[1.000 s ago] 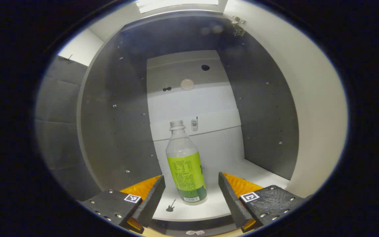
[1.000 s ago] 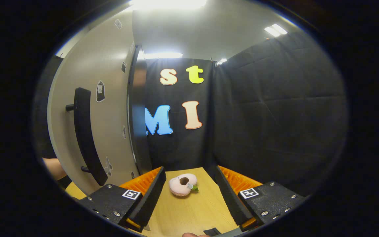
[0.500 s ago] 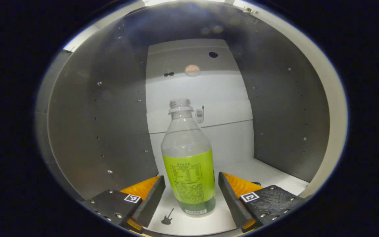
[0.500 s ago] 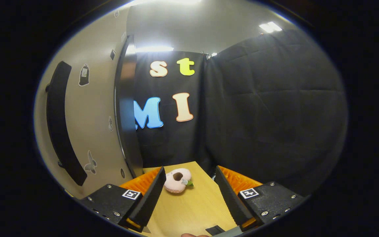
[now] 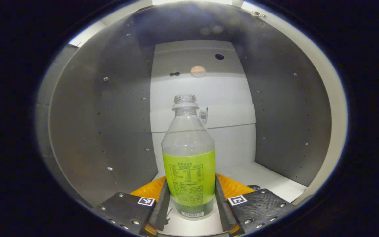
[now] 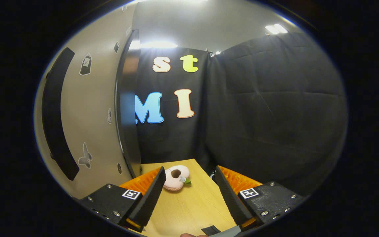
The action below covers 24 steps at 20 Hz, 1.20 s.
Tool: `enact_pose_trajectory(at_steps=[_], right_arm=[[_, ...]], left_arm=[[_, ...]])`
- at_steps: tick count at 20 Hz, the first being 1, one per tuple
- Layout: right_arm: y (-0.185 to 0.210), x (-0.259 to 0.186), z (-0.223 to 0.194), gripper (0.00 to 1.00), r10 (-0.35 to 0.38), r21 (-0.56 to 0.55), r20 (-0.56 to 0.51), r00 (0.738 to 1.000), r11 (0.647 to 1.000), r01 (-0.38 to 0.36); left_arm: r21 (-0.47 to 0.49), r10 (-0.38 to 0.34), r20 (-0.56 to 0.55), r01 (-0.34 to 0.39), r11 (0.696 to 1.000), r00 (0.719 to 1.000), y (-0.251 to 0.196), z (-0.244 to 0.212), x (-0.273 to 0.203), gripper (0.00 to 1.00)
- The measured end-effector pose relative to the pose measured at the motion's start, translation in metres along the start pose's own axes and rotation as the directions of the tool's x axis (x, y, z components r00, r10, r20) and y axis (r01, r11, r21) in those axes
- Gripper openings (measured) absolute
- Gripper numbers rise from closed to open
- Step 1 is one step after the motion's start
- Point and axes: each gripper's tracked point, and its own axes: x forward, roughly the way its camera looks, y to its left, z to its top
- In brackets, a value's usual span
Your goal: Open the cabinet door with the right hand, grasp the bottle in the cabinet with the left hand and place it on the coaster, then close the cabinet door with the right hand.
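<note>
Two tool fingers point(image 5: 163, 210) tight on bottle point(image 5: 189, 171), low down. Could tip, top-heavy, or bump cabinet point(image 5: 87, 131) wall. Right tool point(image 6: 187, 191) wide open, holding nothing.

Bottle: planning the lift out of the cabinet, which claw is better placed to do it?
Left. The left claw has both fingers against the bottle on the cabinet shelf; the right claw hangs open over the wooden table.
</note>
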Motion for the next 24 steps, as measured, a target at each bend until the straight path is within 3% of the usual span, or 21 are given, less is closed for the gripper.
enact_pose_trajectory(at_steps=[2, 3, 7, 14, 16, 18, 20, 24], right_arm=[[0.003, 0.003, 0.001, 0.93, 0.036, -0.002, 0.005, 0.999, 0.999, -0.036], [0.004, 0.005, 0.002, 0.94, 0.058, -0.008, 0.010, 0.998, 0.998, -0.058], [0.010, 0.017, 0.002, 0.94, 0.154, -0.008, 0.000, 0.988, 0.988, -0.154], [0.023, 0.038, -0.006, 0.93, 0.325, -0.032, -0.023, 0.945, 0.945, -0.326], [0.029, 0.043, -0.014, 0.93, 0.357, -0.033, -0.039, 0.933, 0.933, -0.359], [0.033, 0.047, -0.021, 0.93, 0.375, -0.040, -0.040, 0.926, 0.926, -0.376], [0.041, 0.054, -0.036, 0.93, 0.400, -0.027, -0.046, 0.915, 0.916, -0.401], [0.053, 0.066, -0.081, 0.94, 0.431, 0.018, -0.107, 0.896, 0.902, -0.432]], left_arm=[[0.008, 0.019, -0.005, -0.019, 1.000, 1.000, 0.010, 0.005, -0.016, 0.70], [0.010, 0.026, -0.002, -0.026, 1.000, 1.000, 0.014, 0.008, -0.026, 0.65], [0.035, 0.068, 0.018, -0.069, 0.997, 0.998, 0.029, 0.025, -0.082, 0.64], [0.055, 0.182, 0.093, -0.187, 0.981, 0.979, 0.047, 0.055, -0.224, 0.60], [0.083, 0.224, 0.101, -0.232, 0.969, 0.969, 0.053, 0.049, -0.261, 0.69], [0.126, 0.267, 0.111, -0.280, 0.952, 0.957, 0.052, 0.039, -0.293, 0.60], [0.129, 0.309, 0.098, -0.320, 0.939, 0.946, 0.053, 0.016, -0.321, 0.69], [0.095, 0.375, 0.073, -0.381, 0.920, 0.924, 0.048, -0.053, -0.388, 0.69]])
